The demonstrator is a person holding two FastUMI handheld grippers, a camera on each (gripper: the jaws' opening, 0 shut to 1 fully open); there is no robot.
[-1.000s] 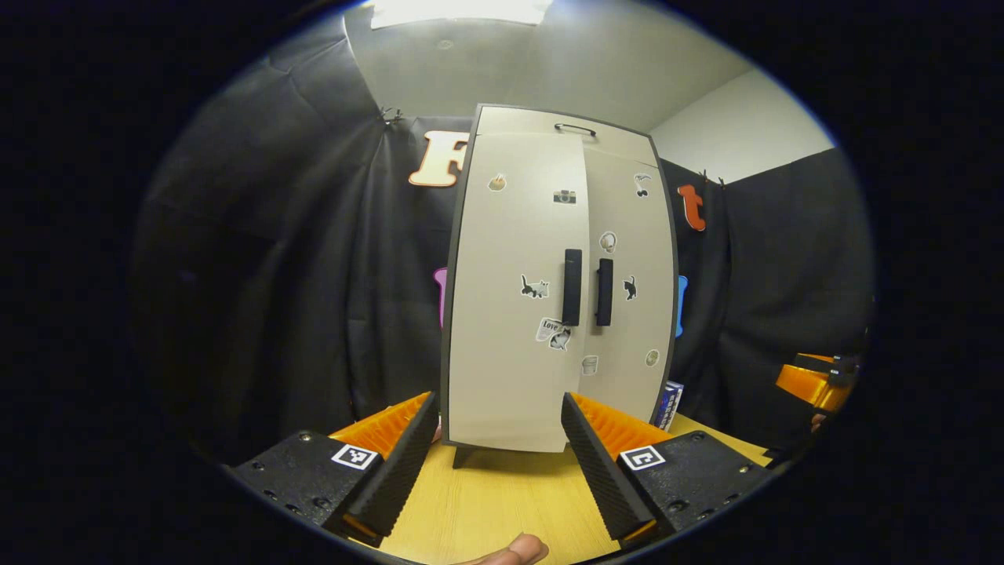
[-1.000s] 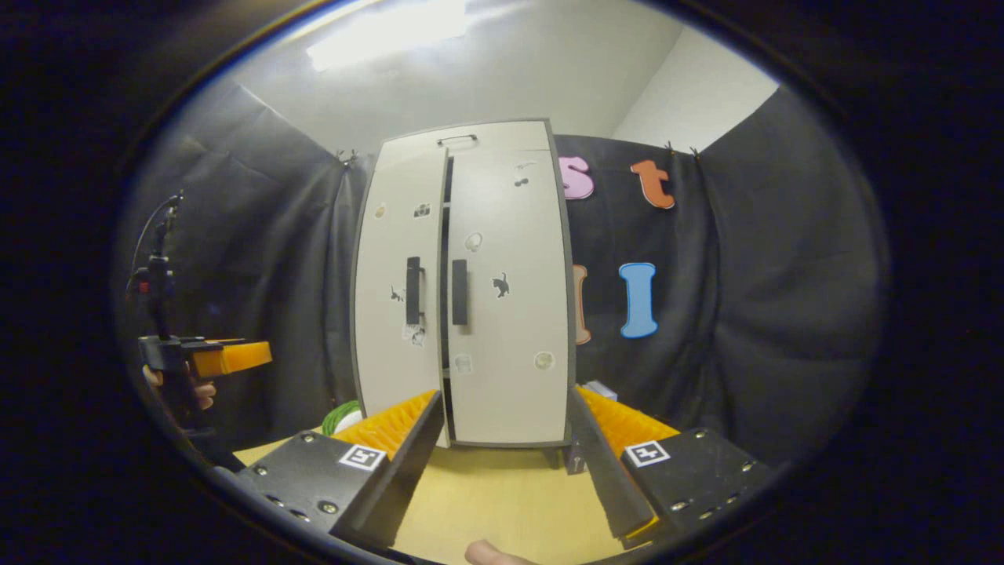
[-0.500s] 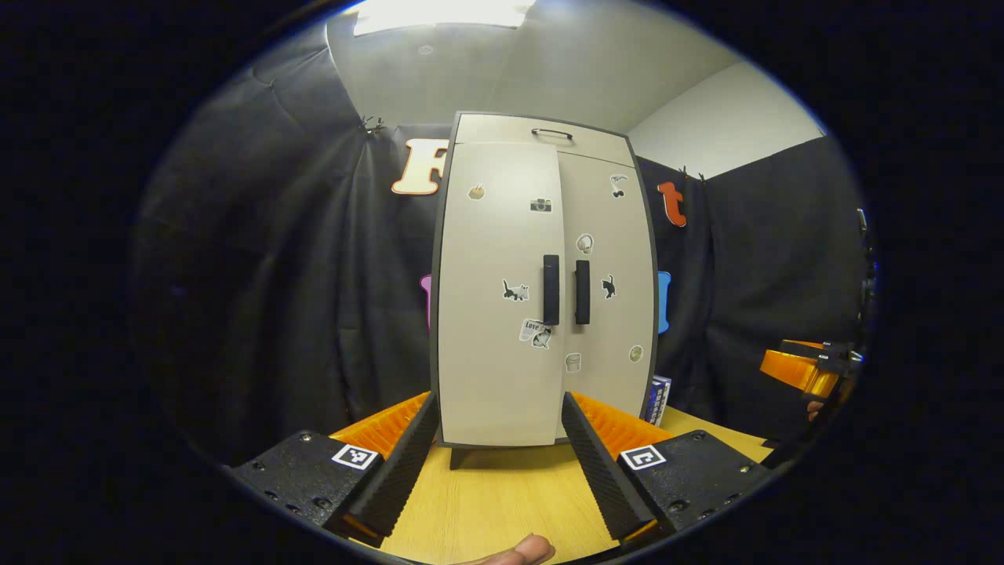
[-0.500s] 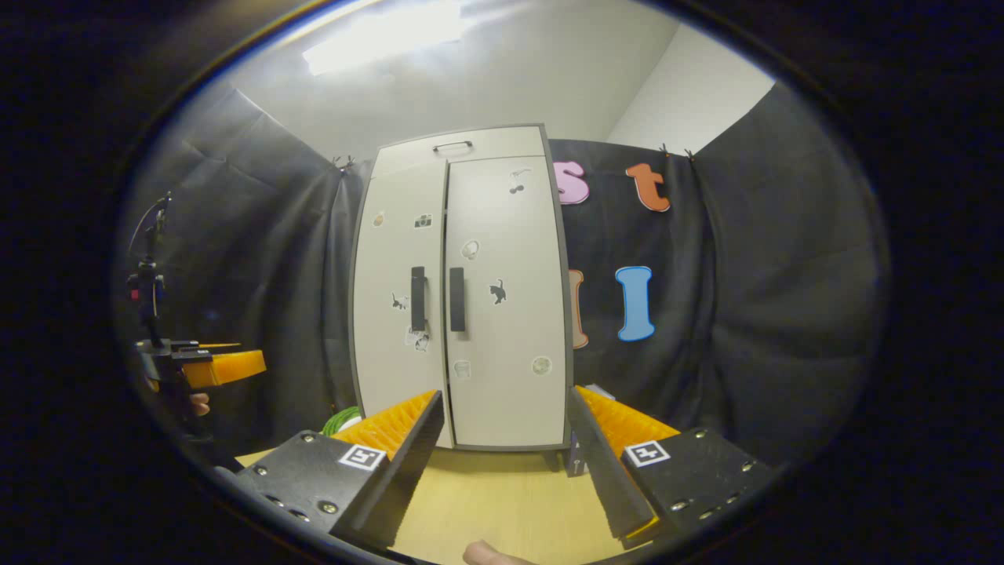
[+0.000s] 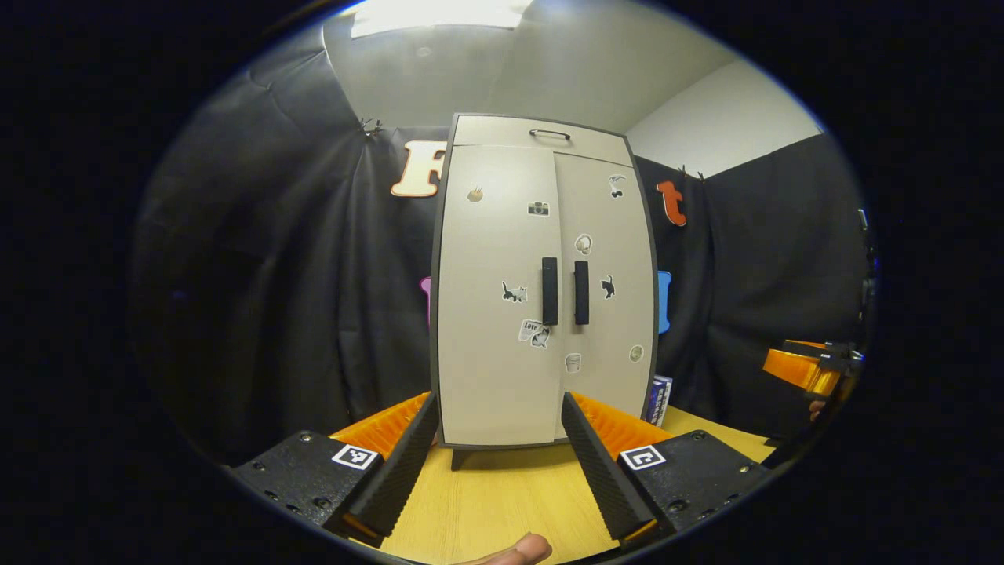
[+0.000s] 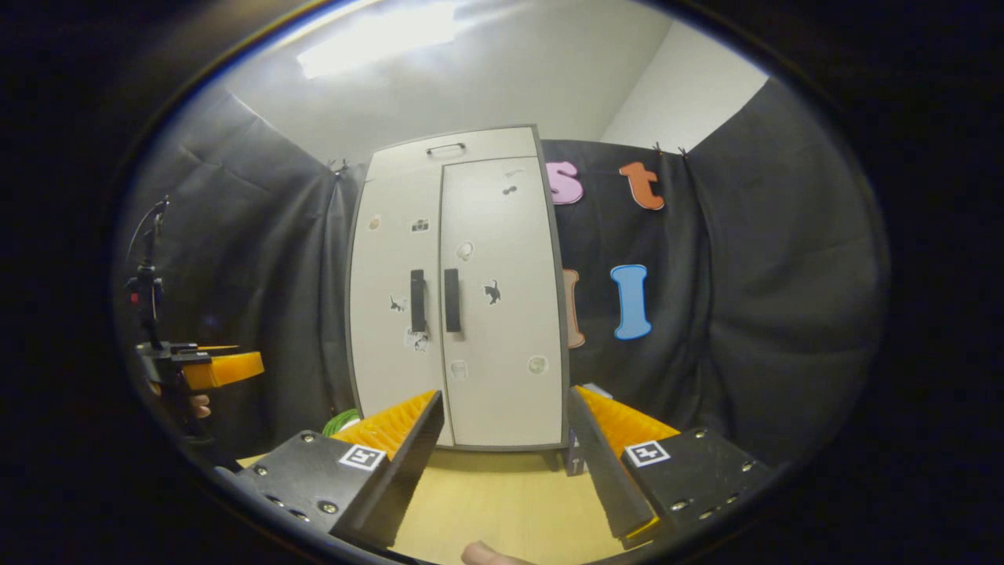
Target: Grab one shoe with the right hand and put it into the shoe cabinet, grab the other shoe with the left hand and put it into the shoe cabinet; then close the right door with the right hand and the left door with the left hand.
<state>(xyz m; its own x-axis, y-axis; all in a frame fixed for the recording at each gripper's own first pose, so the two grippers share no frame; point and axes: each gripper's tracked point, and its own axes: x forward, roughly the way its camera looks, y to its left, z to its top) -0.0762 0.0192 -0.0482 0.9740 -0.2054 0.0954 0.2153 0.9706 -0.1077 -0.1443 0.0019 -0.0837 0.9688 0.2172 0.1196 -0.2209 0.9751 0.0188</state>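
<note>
1. I look at the shoe cabinet (image 5: 541, 282) standing upright on the tabletop (image 5: 502, 502). Both of its doors look shut flat, so the two shoes are hidden; I think they are inside.
2. The left door (image 5: 490, 298) and the right door (image 5: 608, 290) meet in the middle. Their two dark handles (image 5: 565, 292) sit side by side with just a thin line between them.
3. I think the job is at its very end, because the doors look closed and there is nothing on the tabletop in front of the cabinet to pick up.
4. My left claw (image 5: 498, 447) is held low over the tabletop and apart from the cabinet. I think I hold it there so it does not bump the shut door.
5. The left claw is spread wide. It holds nothing and touches nothing.
6. My right claw (image 6: 506, 447) is also held low and apart from the cabinet (image 6: 459, 290). It is spread wide too, with nothing between its fingers.
7. In the right gripper view I see the left claw (image 6: 223, 369) off to the side, with a hand (image 6: 200, 404) under it.
8. A small box (image 5: 660, 399) stands beside the cabinet, well clear of both claws.
</note>
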